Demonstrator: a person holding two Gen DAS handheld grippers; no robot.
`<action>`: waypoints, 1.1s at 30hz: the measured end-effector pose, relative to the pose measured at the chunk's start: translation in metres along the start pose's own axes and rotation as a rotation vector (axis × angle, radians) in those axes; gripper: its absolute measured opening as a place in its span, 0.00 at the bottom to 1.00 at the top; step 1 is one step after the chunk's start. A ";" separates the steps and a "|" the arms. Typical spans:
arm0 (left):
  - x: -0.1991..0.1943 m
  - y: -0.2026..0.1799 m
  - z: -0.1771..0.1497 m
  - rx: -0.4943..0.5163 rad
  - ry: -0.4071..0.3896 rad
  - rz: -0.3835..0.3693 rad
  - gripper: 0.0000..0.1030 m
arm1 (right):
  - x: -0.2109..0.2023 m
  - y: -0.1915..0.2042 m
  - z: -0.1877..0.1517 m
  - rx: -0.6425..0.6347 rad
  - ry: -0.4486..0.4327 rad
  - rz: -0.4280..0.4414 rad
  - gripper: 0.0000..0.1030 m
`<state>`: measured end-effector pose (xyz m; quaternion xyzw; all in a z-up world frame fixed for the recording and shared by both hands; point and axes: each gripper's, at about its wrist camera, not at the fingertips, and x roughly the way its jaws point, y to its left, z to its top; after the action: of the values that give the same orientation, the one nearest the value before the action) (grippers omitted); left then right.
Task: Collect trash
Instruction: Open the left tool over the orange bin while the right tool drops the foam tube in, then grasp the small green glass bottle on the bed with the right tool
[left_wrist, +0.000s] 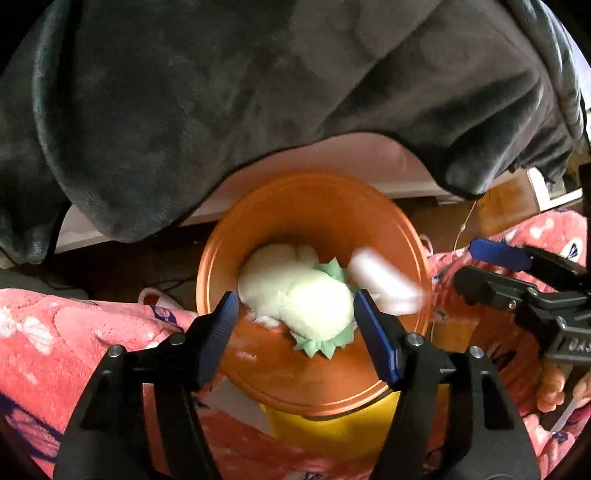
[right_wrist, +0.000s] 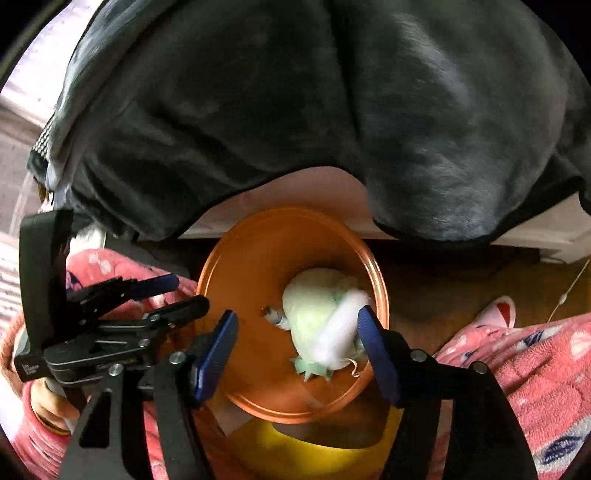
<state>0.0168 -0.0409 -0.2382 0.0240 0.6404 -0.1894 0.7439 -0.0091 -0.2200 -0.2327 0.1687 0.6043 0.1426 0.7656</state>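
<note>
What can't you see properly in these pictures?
- White falling piece: motion-blurred in both views; unidentifiable.
- Orange bin bottom: hidden by the pale green bundle.
- Small thing beside the bundle: too small, right wrist view.
- Yellow part under the bin: cut off by the left hand-held gripper.

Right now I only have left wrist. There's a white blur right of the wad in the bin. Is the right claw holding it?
Observer: No. On right wrist the right claw is wide open with nothing clamped.
Operator: So where is the white piece?
Observer: The white piece shows draped across the pale green wad inside the orange bin, close beside the claw's right finger.
Operator: Anything else in there that I can't see?
Observer: Yes, a small bluish-white scrap lies on the bin's inner wall just left of the wad. I can't tell what it is.
</note>
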 end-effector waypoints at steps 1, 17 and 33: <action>0.000 0.001 -0.001 -0.005 0.004 -0.004 0.62 | 0.000 -0.001 0.000 0.005 -0.002 0.000 0.65; -0.006 0.013 -0.004 -0.028 -0.038 0.007 0.62 | -0.011 -0.005 -0.004 0.010 -0.052 -0.022 0.69; -0.017 0.006 -0.005 -0.008 -0.090 -0.003 0.66 | -0.157 0.104 0.112 -0.378 -0.544 -0.084 0.93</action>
<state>0.0120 -0.0292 -0.2242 0.0116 0.6071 -0.1890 0.7718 0.0625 -0.2017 -0.0265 0.0304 0.3469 0.1702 0.9218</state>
